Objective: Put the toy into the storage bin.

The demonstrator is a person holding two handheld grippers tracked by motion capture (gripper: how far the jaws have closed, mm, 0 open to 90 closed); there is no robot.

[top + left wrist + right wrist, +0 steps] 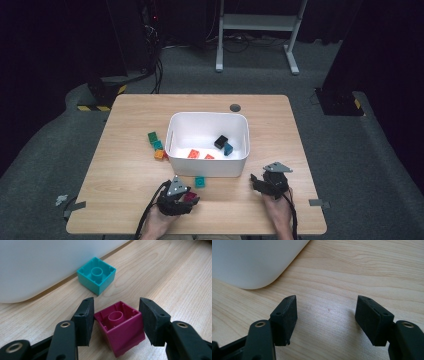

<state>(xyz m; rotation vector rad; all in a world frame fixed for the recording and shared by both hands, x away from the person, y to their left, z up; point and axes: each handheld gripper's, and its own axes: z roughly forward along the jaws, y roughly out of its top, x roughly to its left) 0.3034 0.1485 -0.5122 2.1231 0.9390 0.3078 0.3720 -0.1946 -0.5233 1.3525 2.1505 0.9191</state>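
Observation:
A magenta brick (122, 327), hollow side up and tilted, sits between the pads of my left gripper (116, 302), which press on its two sides. In the high view that left gripper (192, 200) is near the table's front edge with the magenta brick (189, 195) at its tip. A teal brick (96, 275) lies hollow side up just beyond, against the white bin (37, 265). My right gripper (326, 300) stands open over bare wood, nothing between its jaws. The high view puts the right gripper (255, 182) at the bin's front right corner.
The white bin (207, 116) sits mid-table and holds a black brick (220, 141), a blue brick (228, 148) and two red ones (193, 153). Green (152, 136), teal (157, 145) and orange (159, 154) bricks lie left of it. The teal brick (200, 181) is at its front wall.

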